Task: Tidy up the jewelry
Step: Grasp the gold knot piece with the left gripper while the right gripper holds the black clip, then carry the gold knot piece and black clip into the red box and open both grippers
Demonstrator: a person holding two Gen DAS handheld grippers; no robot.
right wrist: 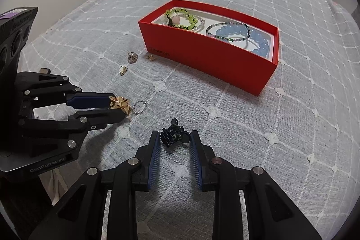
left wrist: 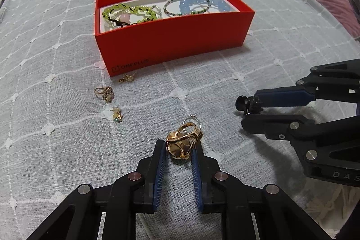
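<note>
**Gold ring pinched, black clip in the other tongs, box dead ahead**

Gold, chunky openwork ring (left wrist: 184, 145) sits betw. the blue pads of the left tongs (left wrist: 180, 147), low on the grey quilted bed (left wrist: 225, 73); pads press it from both sides, so clamped. A thin silver bead ring (right wrist: 139, 106) lies just beyond it, touching or nearly so, can't tell which. Right tongs (right wrist: 175, 137) grip a small black hair clip (right wrist: 174, 135) w/ its long axis across the jaws.

Red box (left wrist: 177, 42) lies ahead of both, long side facing, beaded bracelets (left wrist: 132, 12) already inside. Next move prob. lift and carry fwd over the near wall. Right tongs look a bit nearer the box. Three small gold pieces (left wrist: 104, 92) wait on the bed near the box's left corner.
</note>
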